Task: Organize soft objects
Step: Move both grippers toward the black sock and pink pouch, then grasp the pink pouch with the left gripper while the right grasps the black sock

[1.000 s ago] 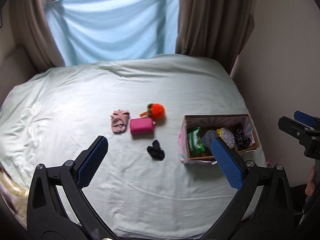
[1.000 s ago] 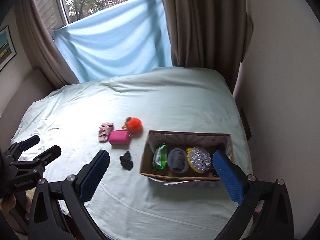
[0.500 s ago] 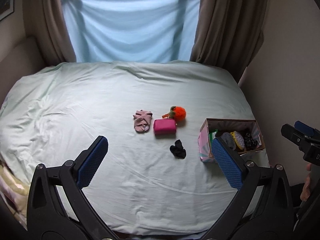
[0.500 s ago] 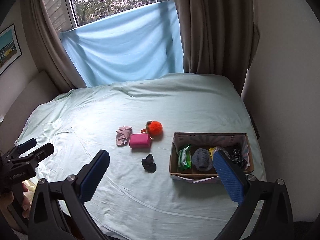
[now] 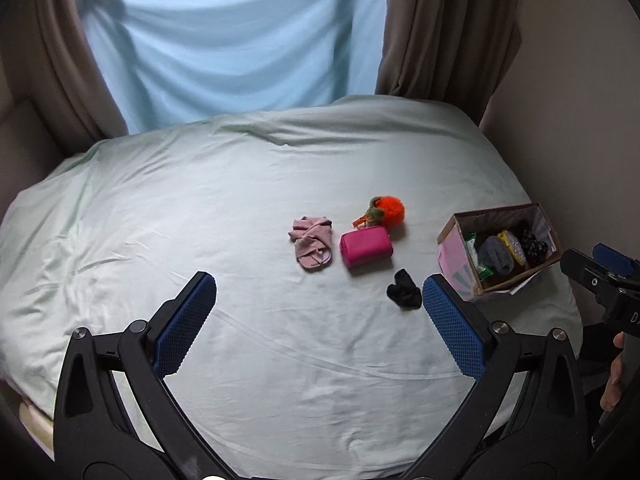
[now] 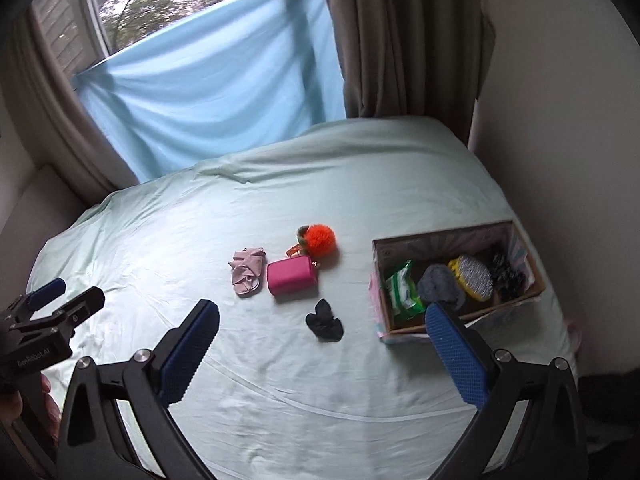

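Since both grippers hang spread wide and empty, the small black fabric scrunchie [image 6: 325,321] on the bed sits just ahead of the right gripper [image 6: 322,354], nearer it than the left gripper [image 5: 319,322], cardboard box [image 6: 440,236] off right.

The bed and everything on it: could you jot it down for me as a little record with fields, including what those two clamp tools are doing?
surface: bed under a pale green sheet
loose items: pink fabric piece, pink pouch, orange pompom, black scrunchie
container: cardboard box, open, near the bed's right edge
in box: green packet, grey cloth, glittery round item, something black
left gripper: jaws open, holding nothing
right gripper: jaws open, holding nothing
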Tool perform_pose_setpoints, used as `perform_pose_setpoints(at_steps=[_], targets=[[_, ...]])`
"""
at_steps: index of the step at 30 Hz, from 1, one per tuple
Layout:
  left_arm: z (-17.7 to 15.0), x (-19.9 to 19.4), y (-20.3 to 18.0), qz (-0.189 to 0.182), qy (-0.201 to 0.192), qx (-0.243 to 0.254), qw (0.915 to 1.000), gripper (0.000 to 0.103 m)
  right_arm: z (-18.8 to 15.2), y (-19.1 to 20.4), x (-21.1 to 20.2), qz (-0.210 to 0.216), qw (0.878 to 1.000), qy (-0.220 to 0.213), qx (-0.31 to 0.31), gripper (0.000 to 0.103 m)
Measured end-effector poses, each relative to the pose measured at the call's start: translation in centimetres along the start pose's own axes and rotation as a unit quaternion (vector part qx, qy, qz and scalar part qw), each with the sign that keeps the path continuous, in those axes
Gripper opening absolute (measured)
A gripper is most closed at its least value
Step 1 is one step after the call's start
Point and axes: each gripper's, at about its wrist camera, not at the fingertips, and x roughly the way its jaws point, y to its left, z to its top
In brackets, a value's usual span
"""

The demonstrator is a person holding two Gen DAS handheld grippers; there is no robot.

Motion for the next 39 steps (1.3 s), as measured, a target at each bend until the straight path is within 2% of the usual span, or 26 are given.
perform_pose_setpoints(at_steps=[7, 13, 18, 23, 27, 31, 39], targets=[[0.4, 8.6, 2.1, -0.032, 0.024, 0.039, 0.9984, 0.102, -2.3, 2.8, 7.0, -0.035, 0.998, 0.024, 0.040, 0.103], [0.2, 17.0, 1.5, -0.074, 0.037, 0.087, 0.9927, 0.102, -4.6, 3.4, 13.1, -0.065, 0.996, 0.031, 0.059, 0.103], [-0.1, 24.1, -0.8, -0.117, 0.048, 0.148, 0.9809, 0.102, -6.7, 2.9, 18.6, -0.090, 0.992, 0.029, 0.079, 0.103], [-0.5, 31.1, -4.1, -0.156, 0.054, 0.214, 0.9627, 0.102, -8.9, 2.4, 24.0, -0.112, 0.989, 0.029, 0.091, 0.103], [-1.1, 35.3, -6.2, -0.181, 0.064, 0.242, 0.9512, 0.102, -10.4, 1.8, 27.3, -0.129, 0.985, 0.041, 0.111, 0.103], [-2.1, 38.3, -7.9, -0.179, 0.063, 0.269, 0.9444, 0.102, -11.5, 1.3, 29.6, -0.133, 0.983, 0.043, 0.121, 0.103], [-3.1, 42.1, -10.7, -0.170, 0.057, 0.313, 0.9326, 0.102, -11.9, 0.8, 32.0, -0.131, 0.982, 0.019, 0.136, 0.101]])
